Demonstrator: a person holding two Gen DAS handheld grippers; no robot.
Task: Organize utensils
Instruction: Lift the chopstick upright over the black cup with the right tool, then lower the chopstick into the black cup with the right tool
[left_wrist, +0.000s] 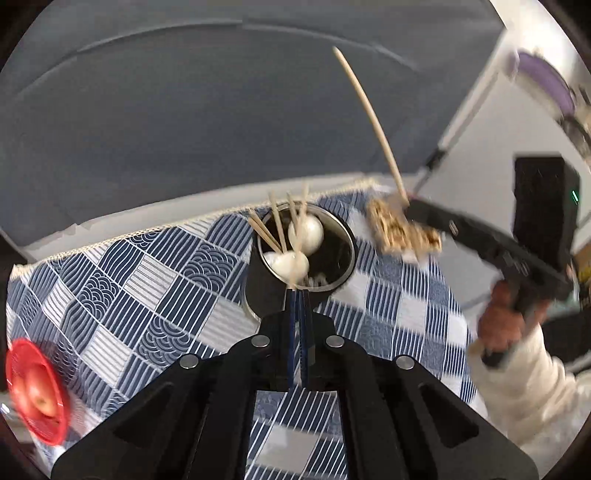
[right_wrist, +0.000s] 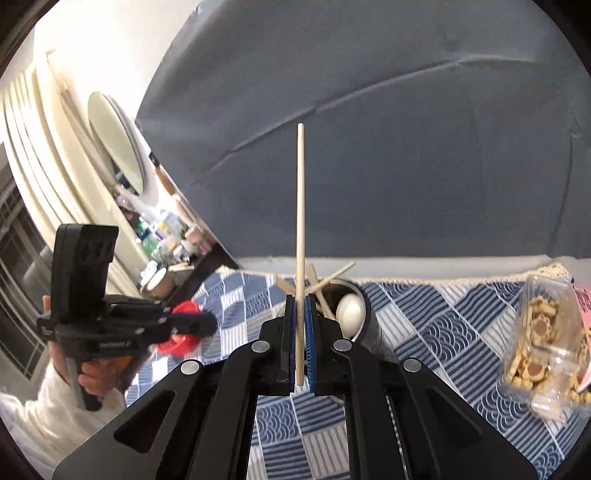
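A metal cup (left_wrist: 345, 236) stands near the far edge of the blue-and-white tablecloth (left_wrist: 147, 295). It holds several wooden chopsticks (left_wrist: 275, 225) and two white spoons (left_wrist: 308, 230). My left gripper (left_wrist: 298, 295) hovers just in front of the cup, jaws shut, with nothing visibly held. In the right wrist view the cup (right_wrist: 365, 306) sits just behind my right gripper (right_wrist: 300, 299), which is shut on a single pale chopstick (right_wrist: 300, 203) pointing straight up. The left wrist view shows that right gripper (left_wrist: 410, 206) and its chopstick (left_wrist: 369, 118) raised right of the cup.
A clear bag of small biscuits (right_wrist: 543, 343) lies on the cloth at the right. A red plastic dish (left_wrist: 37, 391) sits at the left. A grey backdrop (right_wrist: 406, 166) rises behind the table. Hands in white sleeves (left_wrist: 524, 384) hold both grippers. A cluttered shelf (right_wrist: 162, 236) stands far left.
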